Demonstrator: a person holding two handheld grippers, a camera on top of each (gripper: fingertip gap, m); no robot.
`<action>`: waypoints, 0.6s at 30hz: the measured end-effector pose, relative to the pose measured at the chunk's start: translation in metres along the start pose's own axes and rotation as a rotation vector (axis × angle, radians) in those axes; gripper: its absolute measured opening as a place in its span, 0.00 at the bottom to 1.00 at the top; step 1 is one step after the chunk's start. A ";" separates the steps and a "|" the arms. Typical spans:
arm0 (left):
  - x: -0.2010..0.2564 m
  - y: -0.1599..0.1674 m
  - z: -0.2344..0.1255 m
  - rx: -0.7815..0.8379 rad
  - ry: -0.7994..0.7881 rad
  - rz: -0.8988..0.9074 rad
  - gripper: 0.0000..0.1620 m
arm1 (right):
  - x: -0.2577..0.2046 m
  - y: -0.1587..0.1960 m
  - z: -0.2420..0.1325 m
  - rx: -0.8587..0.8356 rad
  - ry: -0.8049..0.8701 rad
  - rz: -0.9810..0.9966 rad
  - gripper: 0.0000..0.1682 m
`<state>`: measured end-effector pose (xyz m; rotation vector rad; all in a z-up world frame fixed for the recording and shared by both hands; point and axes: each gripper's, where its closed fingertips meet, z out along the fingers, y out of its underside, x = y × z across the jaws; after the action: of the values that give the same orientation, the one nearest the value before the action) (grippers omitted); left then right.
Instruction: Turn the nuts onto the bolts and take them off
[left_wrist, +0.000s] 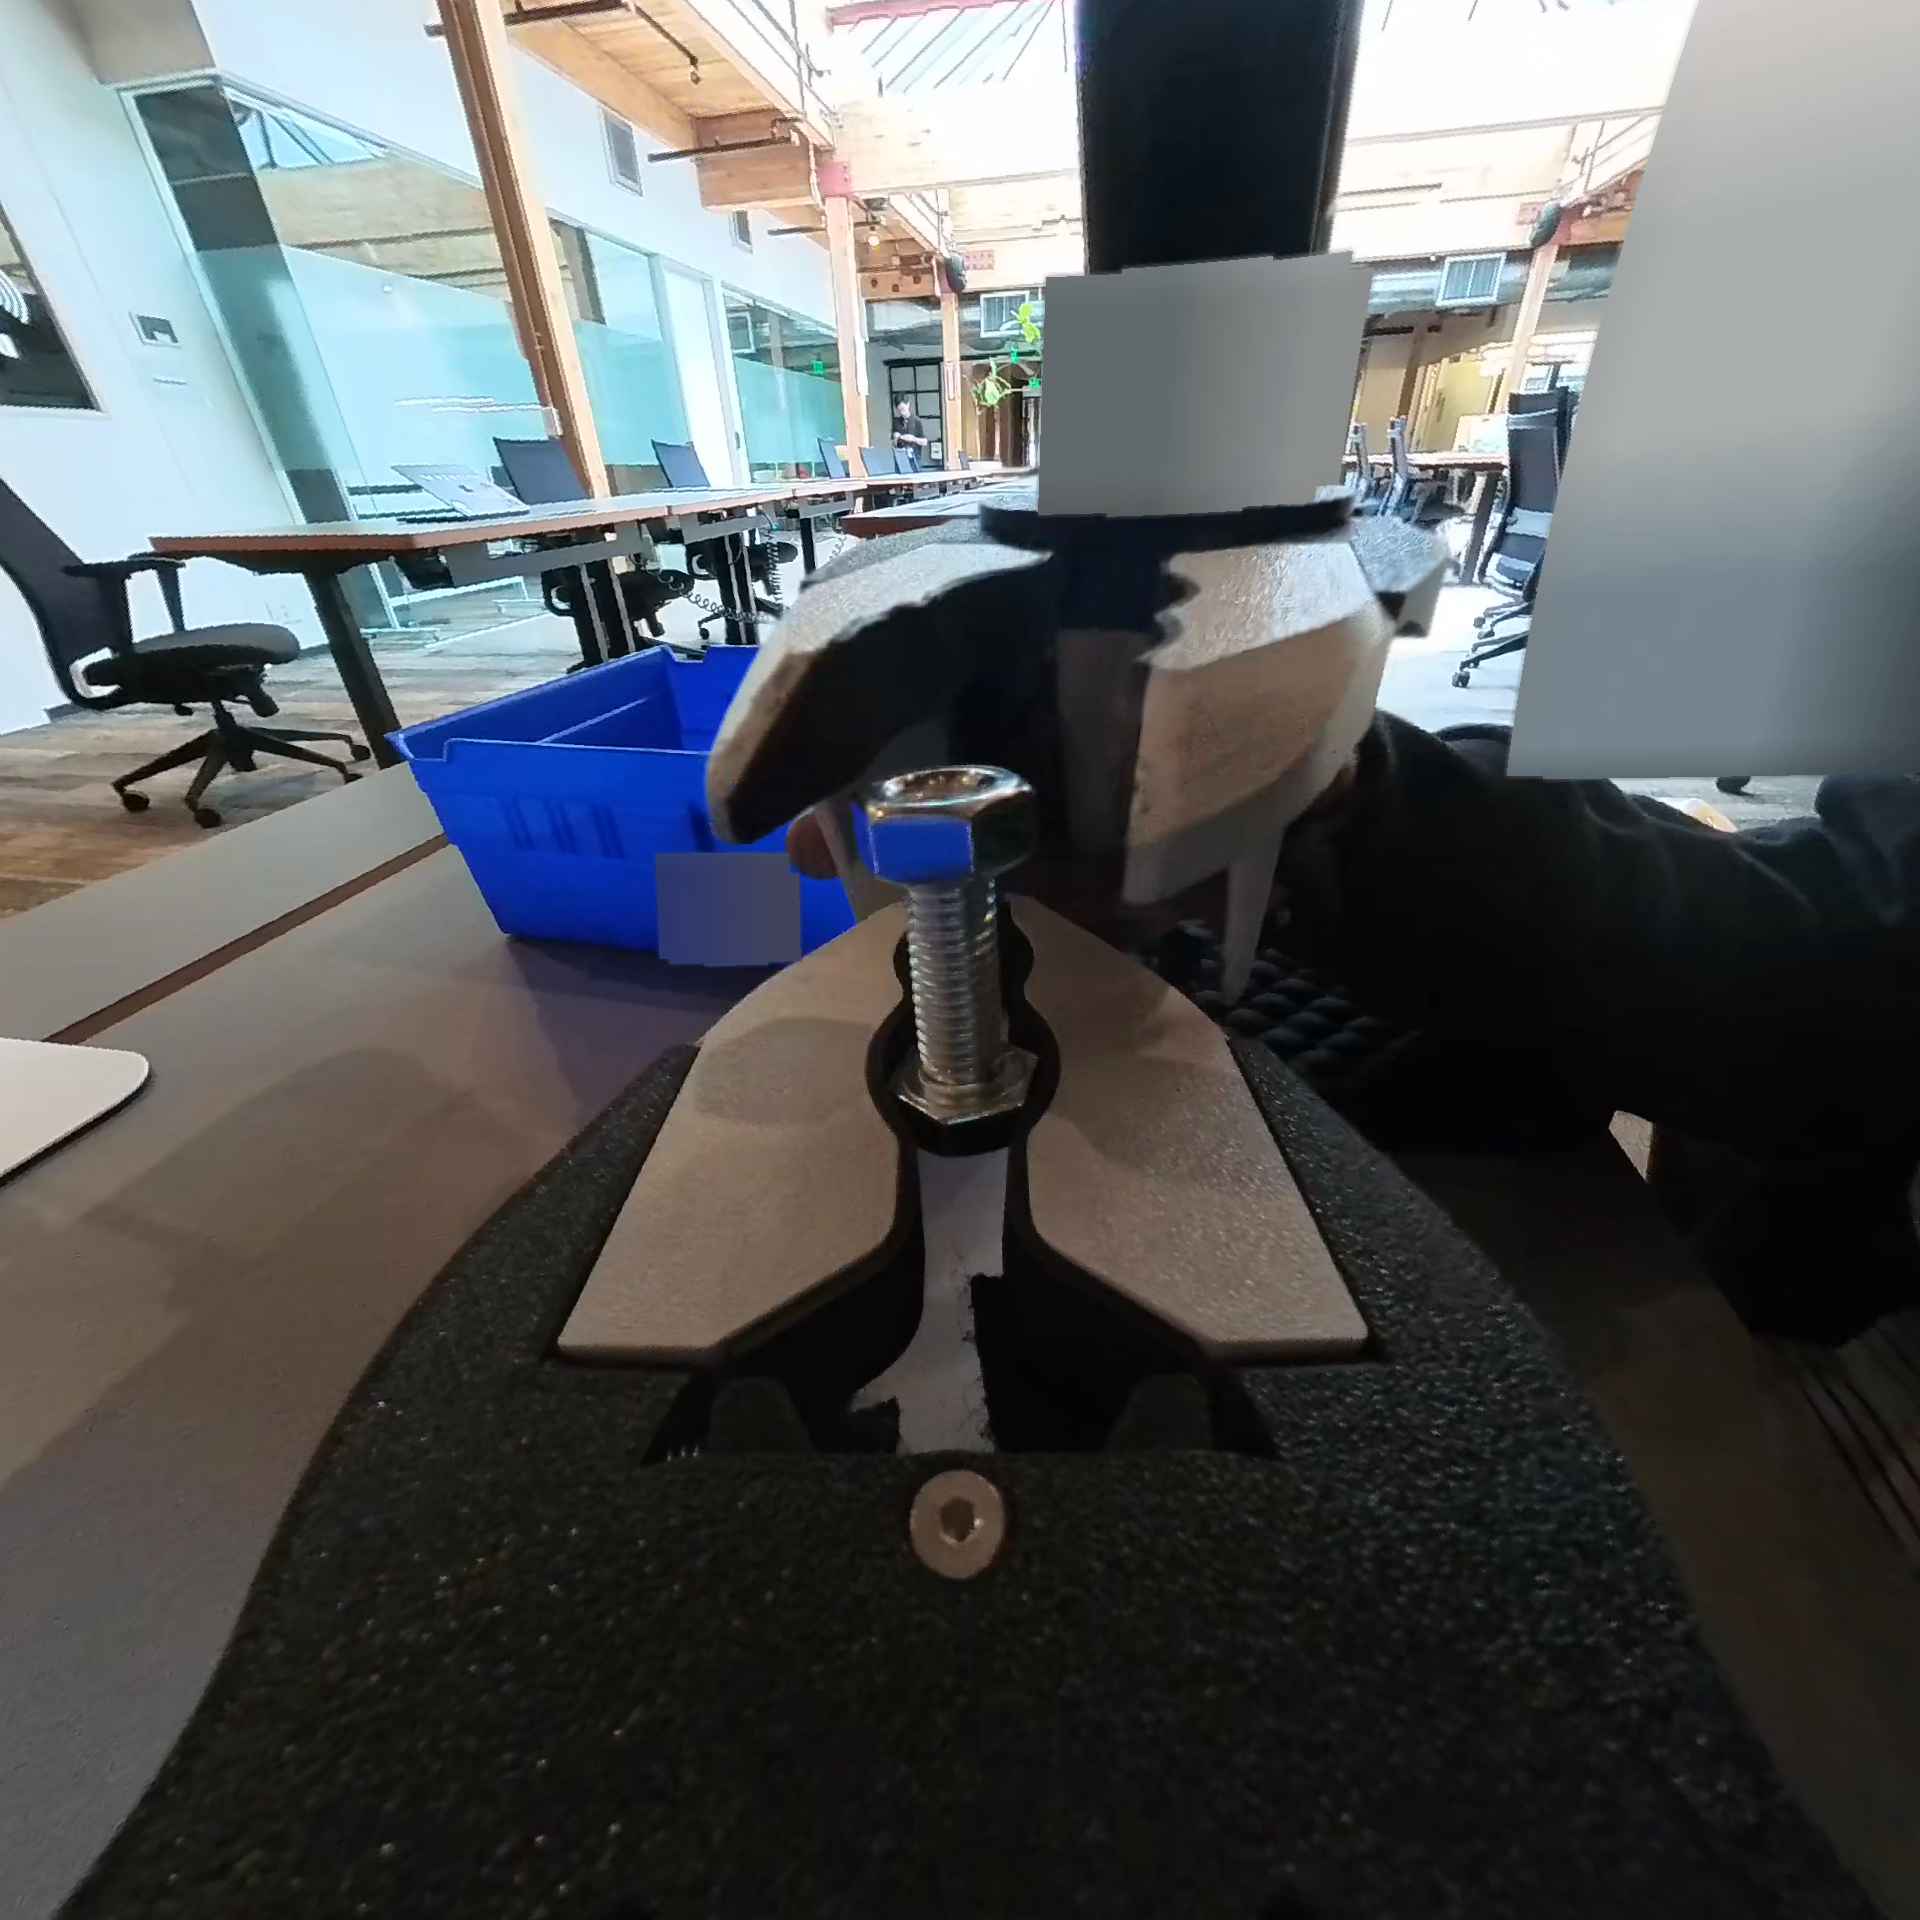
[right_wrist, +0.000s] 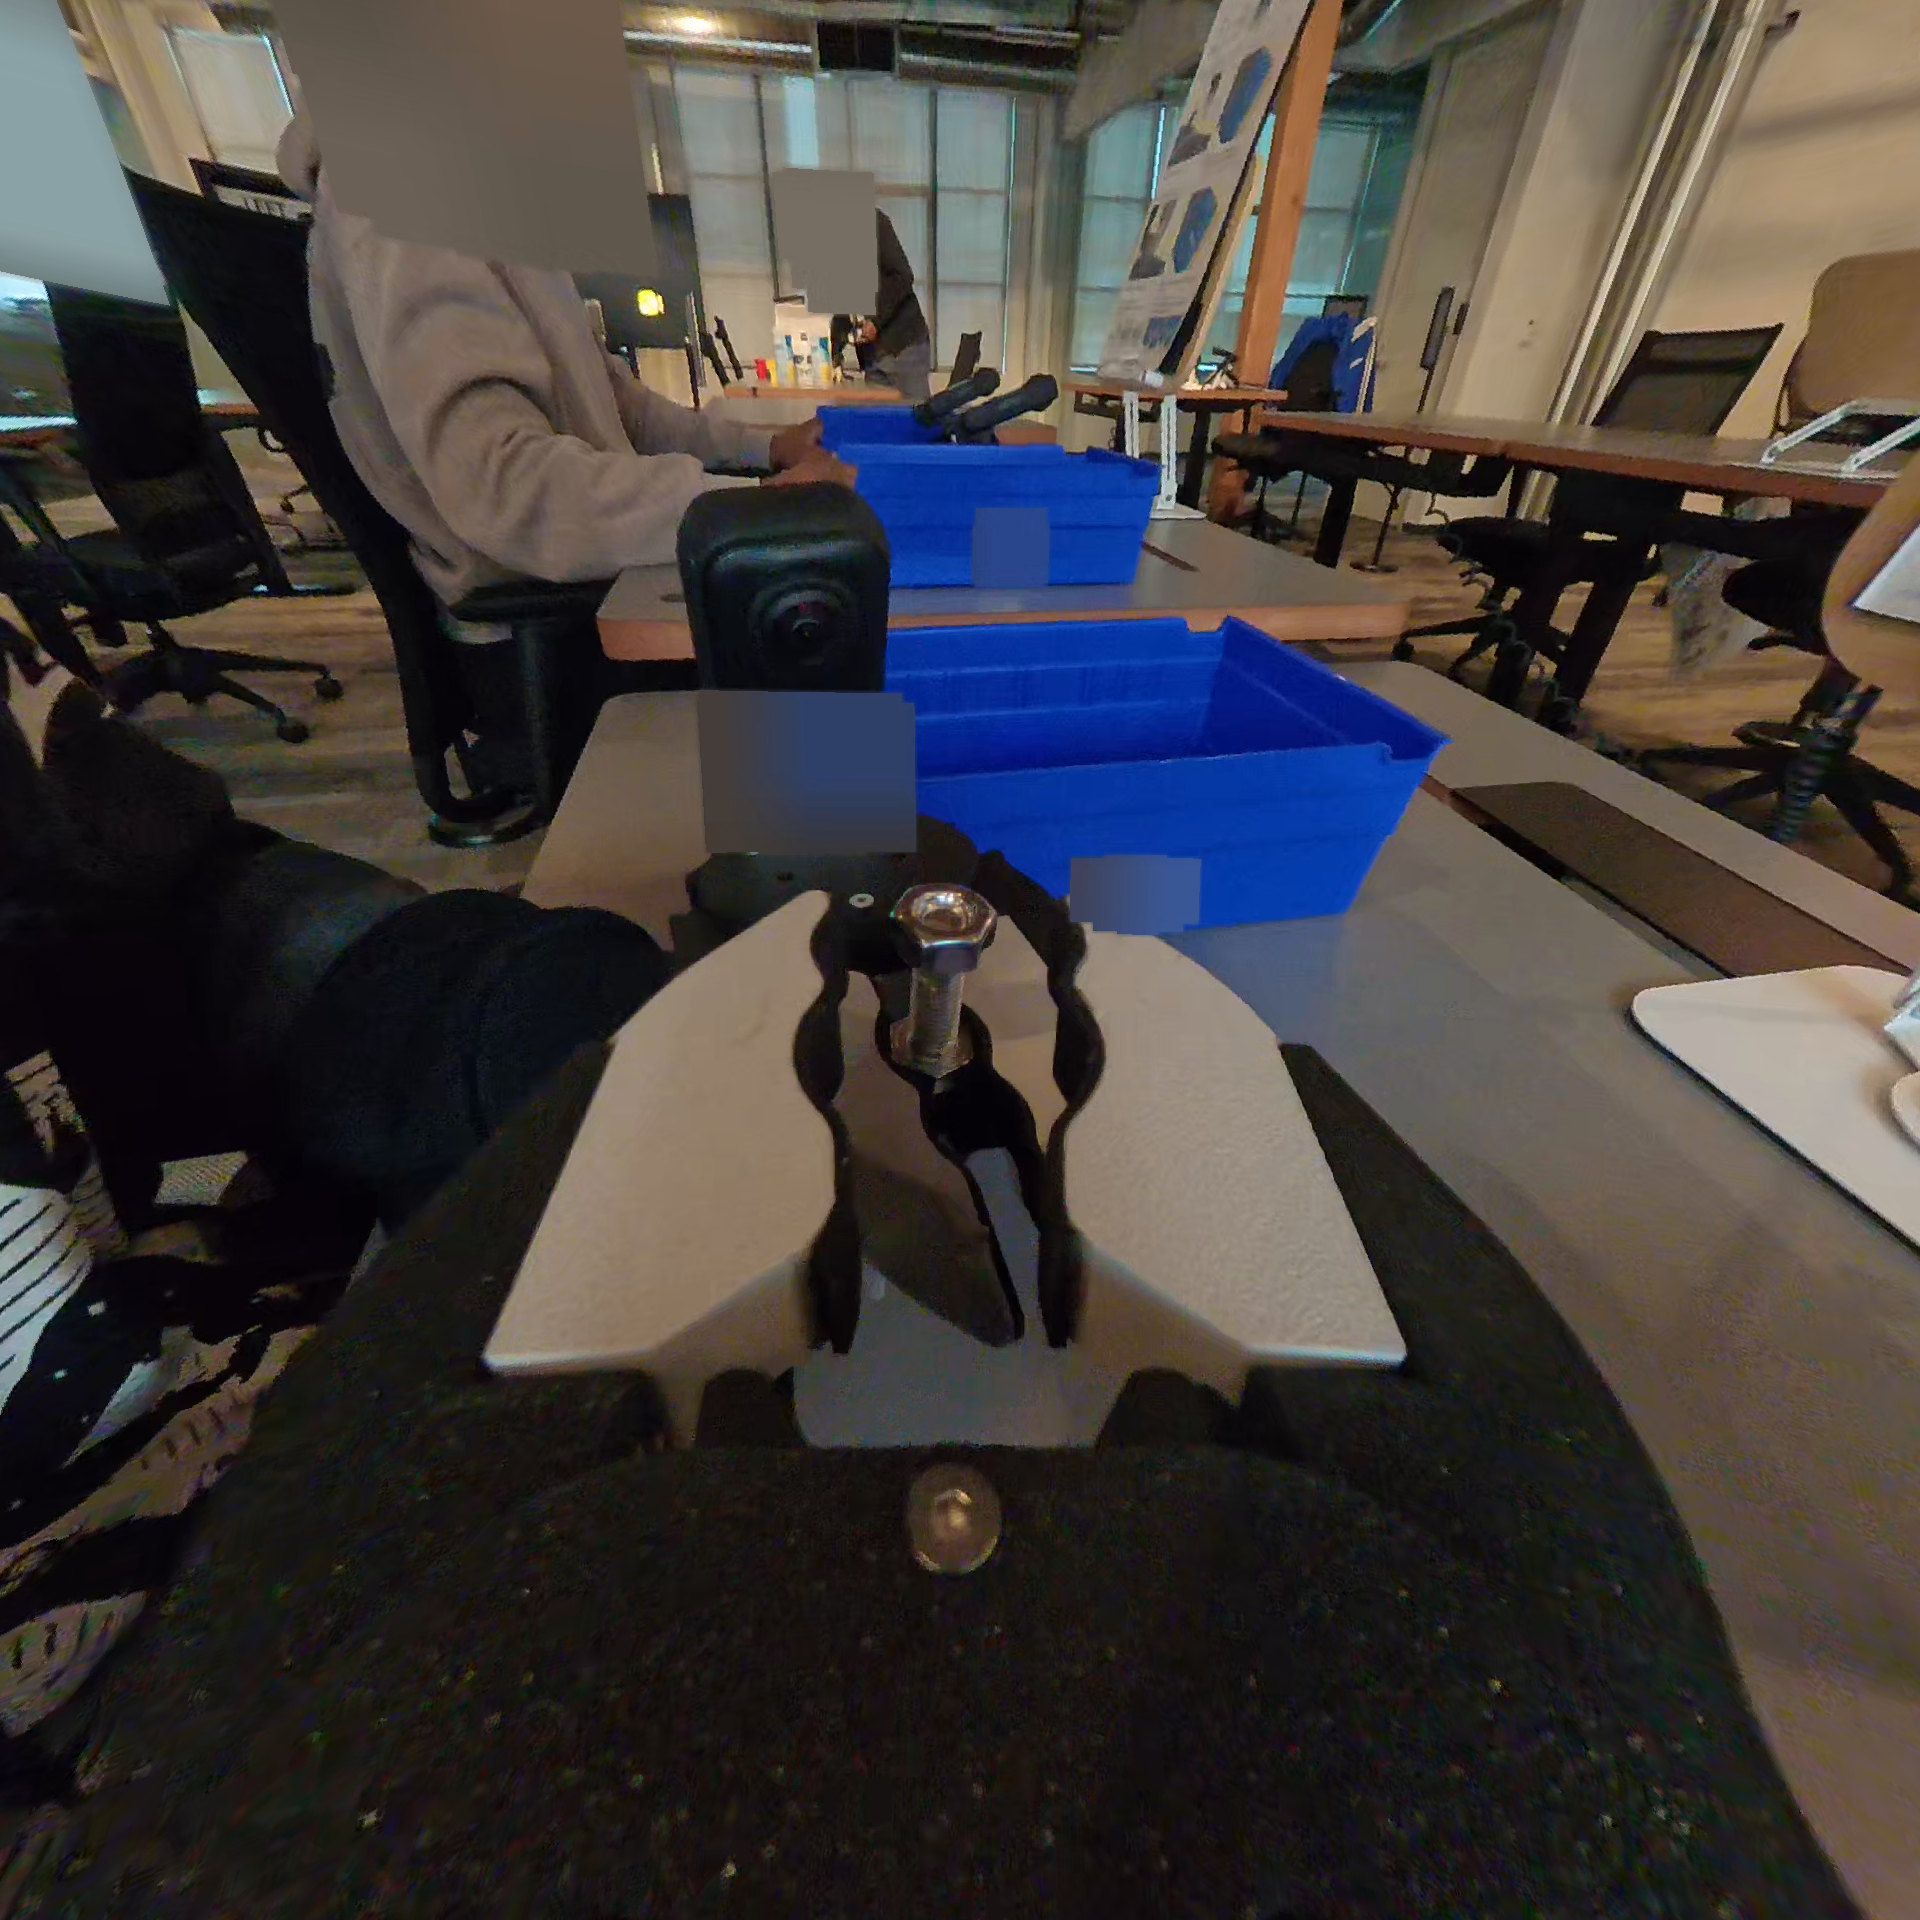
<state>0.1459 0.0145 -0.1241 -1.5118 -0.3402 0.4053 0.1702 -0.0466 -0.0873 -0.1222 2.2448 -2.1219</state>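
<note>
A silver bolt (left_wrist: 954, 966) stands upright, hex head up, with a silver nut (left_wrist: 962, 1091) at the low end of its thread. My left gripper (left_wrist: 956, 920) is shut on the bolt; the nut sits in the round notch between its jaws. My right gripper (right_wrist: 945, 935) is open, one finger (right_wrist: 707, 1122) on each side of the bolt (right_wrist: 938, 1003) without touching it. In the left wrist view, the right gripper's fingers (left_wrist: 831, 686) reach in from behind, level with the bolt head. The nut (right_wrist: 931, 1051) shows below the head in the right wrist view.
A blue bin (left_wrist: 582, 810) stands on the grey table (left_wrist: 260, 1143) just behind the bolt, and also shows in the right wrist view (right_wrist: 1164, 769). A white pad (right_wrist: 1787, 1060) lies to one side. A person in a grey hoodie (right_wrist: 468, 416) sits at the neighbouring table with another blue bin (right_wrist: 987, 509). My right fingertips sit around 7 cm from my left ones.
</note>
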 end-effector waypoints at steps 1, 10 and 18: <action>0.000 0.001 0.000 -0.004 0.000 0.003 0.07 | 0.000 0.001 0.001 -0.006 0.003 -0.002 0.22; 0.000 0.000 0.000 -0.001 0.000 0.000 0.07 | 0.004 0.002 -0.002 -0.011 0.016 0.000 0.15; 0.000 0.001 0.000 -0.004 0.004 0.000 0.07 | 0.014 -0.006 -0.031 0.056 0.045 -0.004 0.01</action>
<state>0.1461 0.0147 -0.1249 -1.5166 -0.3384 0.4013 0.1535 -0.0172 -0.0792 -0.0777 2.2083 -2.2094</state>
